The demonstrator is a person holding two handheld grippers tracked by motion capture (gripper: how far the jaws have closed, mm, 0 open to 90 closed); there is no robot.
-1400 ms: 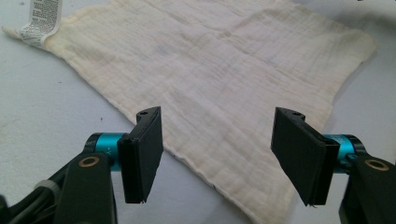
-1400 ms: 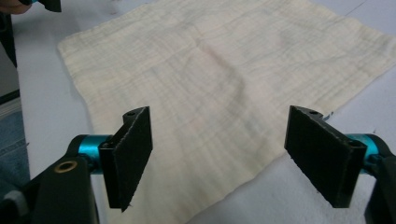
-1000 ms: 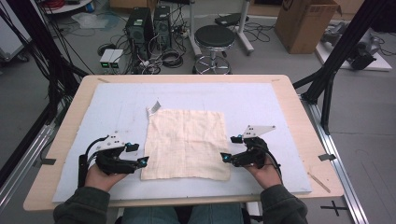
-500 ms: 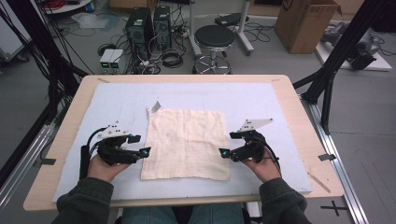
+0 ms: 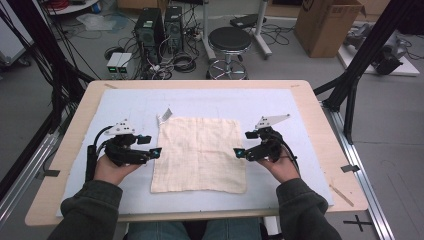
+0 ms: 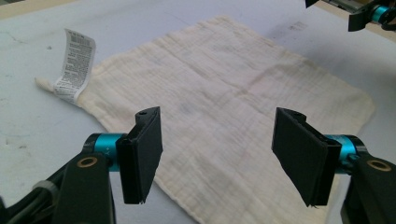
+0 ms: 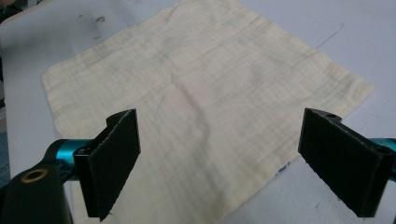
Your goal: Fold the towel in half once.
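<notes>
**One cream cloth, two hand-held grippers, on a padded table**

Table, one: a pale wooden rectangular tabletop (image 5: 320,125) with rounded corners, covered nearly to its edges by one pale blue-white mat (image 5: 225,102) of soft, matte, slightly marked surface.

Cloth, one: a cream-yellow, roughly square piece of thin woven fabric (image 5: 200,152), lying flat and fully spread on the mat. Its weave shows a fine grid of crinkled lines, with faint fold creases crossing near the middle and a few dull grey and pinkish stains. Edges are soft and slightly wavy, corners rounded. It lies between the two sets of jaws: its side edges sit just ahead of each gripper's tips, and in both gripper views it spreads out beyond and below the jaws, not touched by them.

Grippers, two: a black left gripper (image 5: 156,151) with teal collars behind flat, rectangular, dull black pads, held in the person's left hand (image 5: 112,169); and a matching black right gripper (image 5: 239,152) in the right hand (image 5: 280,167). Each carries a grey three-cornered plate on top and trails a black cable. Both point inward at the cloth. The left jaws stand wide apart with nothing between them; the right jaws have just been opening and also stand wide apart, holding nothing.

Label, one: a small white printed paper-like care tag (image 6: 74,63), curling upright from the cloth's far corner, beyond the left gripper's left-hand jaw in the left gripper view.
</notes>
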